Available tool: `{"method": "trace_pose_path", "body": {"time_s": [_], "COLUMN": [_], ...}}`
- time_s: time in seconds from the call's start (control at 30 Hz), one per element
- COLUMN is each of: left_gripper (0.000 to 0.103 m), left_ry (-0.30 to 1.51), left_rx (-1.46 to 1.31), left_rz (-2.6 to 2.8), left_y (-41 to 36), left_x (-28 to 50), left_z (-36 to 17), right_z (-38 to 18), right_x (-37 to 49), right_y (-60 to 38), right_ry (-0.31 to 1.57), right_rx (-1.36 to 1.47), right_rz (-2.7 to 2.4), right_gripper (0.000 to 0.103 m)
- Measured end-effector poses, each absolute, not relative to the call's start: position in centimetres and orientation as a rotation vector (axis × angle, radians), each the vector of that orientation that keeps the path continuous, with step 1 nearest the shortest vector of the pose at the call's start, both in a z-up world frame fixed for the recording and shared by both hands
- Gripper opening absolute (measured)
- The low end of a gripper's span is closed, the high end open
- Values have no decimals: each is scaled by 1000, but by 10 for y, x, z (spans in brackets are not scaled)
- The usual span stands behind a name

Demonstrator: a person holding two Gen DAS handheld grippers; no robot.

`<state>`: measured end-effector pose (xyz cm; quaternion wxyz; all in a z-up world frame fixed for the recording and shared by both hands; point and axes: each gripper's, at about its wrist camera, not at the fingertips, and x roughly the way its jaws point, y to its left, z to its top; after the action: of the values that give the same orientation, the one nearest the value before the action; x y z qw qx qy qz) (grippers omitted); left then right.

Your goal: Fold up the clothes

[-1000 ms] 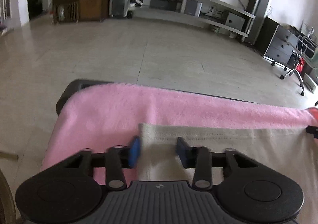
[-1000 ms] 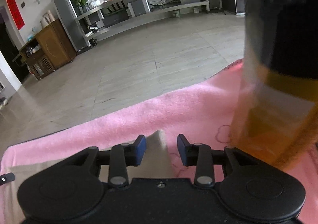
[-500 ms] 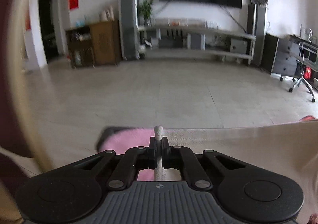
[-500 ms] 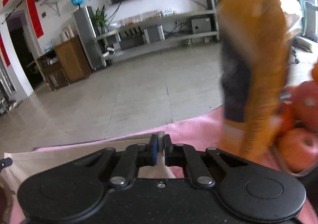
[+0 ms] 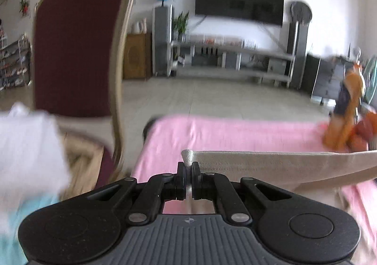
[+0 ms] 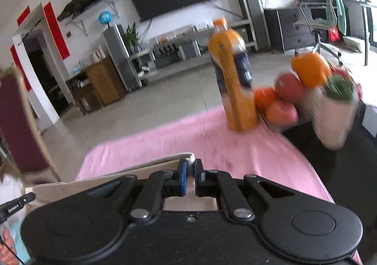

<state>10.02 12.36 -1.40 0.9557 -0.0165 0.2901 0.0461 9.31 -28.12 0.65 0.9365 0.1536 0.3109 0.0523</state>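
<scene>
1. The left gripper (image 5: 188,172) had its two black fingers pressed together on a corner of the beige fabric garment (image 5: 271,163), and a small nub of cloth stood up just above the fingertips.
2. The right gripper (image 6: 190,170), with blue pads on its fingers (image 6: 182,176), was likewise nearly closed on the garment's other corner (image 6: 189,159); only a thin slit showed between the pads, filled by the cloth.
3. The garment hung above the pink fleecy table cover (image 5: 235,133), its top hem stretched in a band between the two grippers. In the left wrist view the band ran rightward from the left gripper across the near part of the cover.
4. At the far right end of the pink cover stood a tall orange juice bottle with a dark blue label (image 6: 233,81), touching or just beside a heap of red and orange fruit (image 6: 287,93).
5. Beyond the fruit, off the pink cover on a dark surface, stood a white pot holding a green plant (image 6: 334,112).
6. Off the left end of the pink cover stood a maroon upholstered chair with a gold frame (image 5: 77,48), with blurred white cloth (image 5: 26,147) in front of it.
</scene>
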Motion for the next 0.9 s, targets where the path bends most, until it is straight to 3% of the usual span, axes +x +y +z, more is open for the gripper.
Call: {"method": "trace_pose_path", "body": {"time_s": [0.17, 0.3, 0.43, 0.63, 0.9], "left_gripper": [16, 15, 34, 38, 39], "left_ry": [837, 812, 796, 889, 983], "left_rx": [28, -134, -275, -564, -711], "left_rz": [125, 133, 128, 110, 96], "left_y": [120, 144, 157, 177, 186], "left_x": [49, 26, 37, 56, 52], "left_z": [-64, -58, -53, -69, -100], "right_z": [-51, -64, -72, -106, -133], "right_x": [42, 23, 33, 31, 36], "right_y": [-286, -318, -333, -330, -338], "right_ry": [784, 803, 816, 912, 992], "right_rx": [262, 452, 599, 734, 866], "right_rz": [118, 111, 124, 139, 64], "right_gripper": [9, 16, 24, 27, 28]}}
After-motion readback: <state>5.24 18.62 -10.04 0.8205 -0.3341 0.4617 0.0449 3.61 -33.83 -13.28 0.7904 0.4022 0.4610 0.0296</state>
